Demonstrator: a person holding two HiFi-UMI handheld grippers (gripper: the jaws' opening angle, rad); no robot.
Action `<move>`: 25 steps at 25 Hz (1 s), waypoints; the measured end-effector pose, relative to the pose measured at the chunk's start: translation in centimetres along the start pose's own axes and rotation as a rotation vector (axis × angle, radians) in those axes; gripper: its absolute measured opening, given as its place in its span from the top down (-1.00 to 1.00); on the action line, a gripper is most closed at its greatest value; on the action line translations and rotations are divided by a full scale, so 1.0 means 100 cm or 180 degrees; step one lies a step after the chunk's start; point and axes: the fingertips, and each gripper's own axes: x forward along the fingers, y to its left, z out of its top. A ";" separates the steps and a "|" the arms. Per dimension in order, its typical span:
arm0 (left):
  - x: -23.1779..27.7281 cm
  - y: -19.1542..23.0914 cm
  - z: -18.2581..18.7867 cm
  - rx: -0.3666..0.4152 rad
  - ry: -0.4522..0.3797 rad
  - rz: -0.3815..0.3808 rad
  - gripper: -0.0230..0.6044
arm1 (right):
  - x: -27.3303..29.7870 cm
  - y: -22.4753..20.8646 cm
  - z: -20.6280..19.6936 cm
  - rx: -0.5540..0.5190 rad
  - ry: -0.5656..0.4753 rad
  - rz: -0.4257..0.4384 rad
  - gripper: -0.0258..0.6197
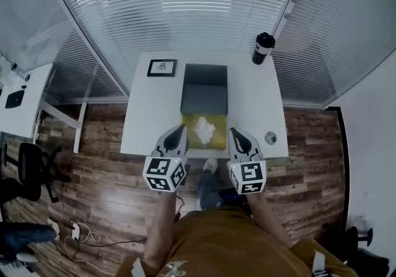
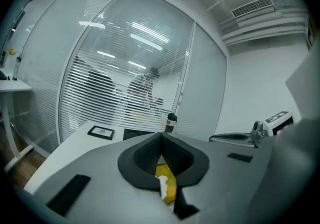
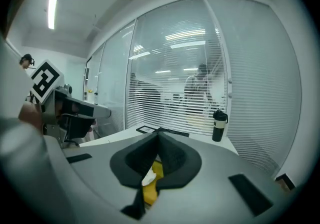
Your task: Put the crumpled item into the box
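Both closed, left claw (image 1: pixel 180 128) and right claw (image 1: pixel 234 132) flank the crumpled item (image 1: pixel 205 127) at the table (image 1: pixel 148 122) edge.

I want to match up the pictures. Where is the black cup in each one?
Head view: the black cup is in the upper right, at the far right corner of the white table.
Left gripper view: it is near the middle, in front of the blinds.
Right gripper view: it is right of centre.
Shared landmark: the picture frame, always left of the cup.

White crumpled item (image 1: pixel 204 127); dark grey box (image 1: pixel 204 98)
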 end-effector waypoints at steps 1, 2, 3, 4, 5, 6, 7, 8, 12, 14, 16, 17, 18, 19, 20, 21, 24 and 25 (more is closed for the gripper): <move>-0.003 -0.001 0.003 0.0019 -0.0024 0.0009 0.85 | -0.003 0.001 0.002 -0.0017 -0.0022 -0.0005 0.88; -0.006 -0.001 0.005 0.0035 -0.0045 0.0017 0.85 | -0.005 0.002 0.004 -0.0036 -0.0039 -0.0011 0.88; -0.010 -0.002 0.007 0.0052 -0.0062 0.0025 0.85 | -0.008 0.003 0.005 -0.0051 -0.0053 -0.0017 0.88; -0.013 -0.003 0.008 0.0073 -0.0074 0.0031 0.85 | -0.010 0.004 0.006 -0.0060 -0.0063 -0.0023 0.88; -0.017 -0.004 0.008 0.0096 -0.0082 0.0036 0.85 | -0.013 0.005 0.007 -0.0061 -0.0073 -0.0028 0.88; -0.021 -0.005 0.009 0.0122 -0.0089 0.0041 0.85 | -0.015 0.006 0.008 -0.0054 -0.0081 -0.0032 0.88; -0.024 -0.005 0.009 0.0145 -0.0093 0.0046 0.85 | -0.017 0.007 0.009 -0.0034 -0.0089 -0.0035 0.88; -0.028 -0.004 0.009 0.0158 -0.0098 0.0053 0.85 | -0.018 0.007 0.009 0.0001 -0.0096 -0.0038 0.88; -0.037 -0.001 0.009 0.0098 -0.0145 0.0065 0.85 | -0.024 0.009 0.013 0.0084 -0.0127 -0.0058 0.88; -0.039 0.000 0.011 0.0074 -0.0170 0.0069 0.85 | -0.025 0.009 0.014 0.0076 -0.0135 -0.0067 0.88; -0.040 0.000 0.012 0.0063 -0.0189 0.0072 0.85 | -0.026 0.008 0.014 0.0077 -0.0141 -0.0081 0.88; -0.041 0.000 0.012 0.0063 -0.0193 0.0072 0.85 | -0.027 0.007 0.014 0.0076 -0.0142 -0.0087 0.88; -0.041 0.000 0.013 0.0063 -0.0197 0.0073 0.85 | -0.027 0.007 0.014 0.0075 -0.0142 -0.0091 0.88; -0.041 0.000 0.013 0.0063 -0.0199 0.0076 0.85 | -0.028 0.008 0.014 0.0077 -0.0144 -0.0092 0.88; -0.042 0.001 0.013 0.0062 -0.0199 0.0083 0.85 | -0.028 0.008 0.014 0.0086 -0.0149 -0.0088 0.88; -0.042 0.002 0.012 0.0061 -0.0197 0.0092 0.85 | -0.029 0.008 0.015 0.0106 -0.0155 -0.0082 0.88; -0.040 0.005 0.009 0.0058 -0.0172 0.0128 0.85 | -0.028 0.006 0.014 0.0151 -0.0151 -0.0077 0.88; -0.039 0.006 0.008 0.0049 -0.0166 0.0138 0.85 | -0.028 0.005 0.013 0.0145 -0.0141 -0.0080 0.88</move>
